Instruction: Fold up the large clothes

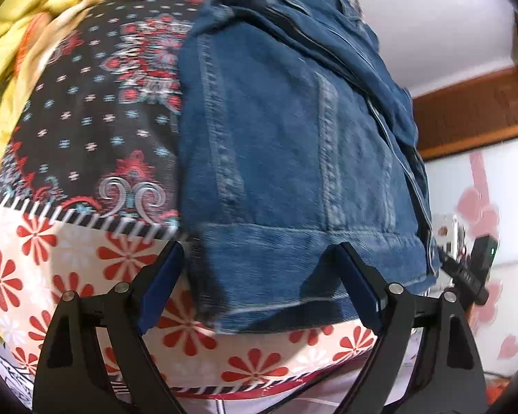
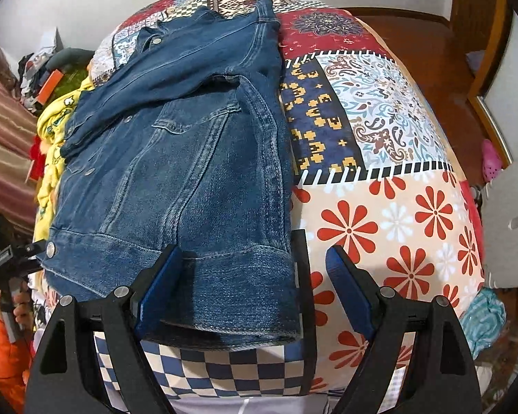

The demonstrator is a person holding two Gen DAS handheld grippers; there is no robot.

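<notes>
A blue denim jacket (image 1: 286, 145) lies folded lengthwise on a patchwork bedspread (image 1: 86, 131). In the left wrist view my left gripper (image 1: 259, 255) is open, its blue pads (image 1: 162, 283) on either side of the jacket's hem band, close above it. In the right wrist view the jacket (image 2: 183, 158) lies with its sleeve folded across the top. My right gripper (image 2: 255, 258) is open around the hem's right corner, its left pad (image 2: 159, 289) over the denim and its right pad over the bedspread (image 2: 390, 227).
A yellow garment (image 1: 13, 51) is bunched at the bed's left side, also in the right wrist view (image 2: 53, 145). The other gripper shows at the edge (image 1: 473, 269) (image 2: 7, 262). A wooden floor (image 2: 424, 51) and door (image 2: 480, 17) lie beyond the bed. Clutter (image 2: 41, 76) sits far left.
</notes>
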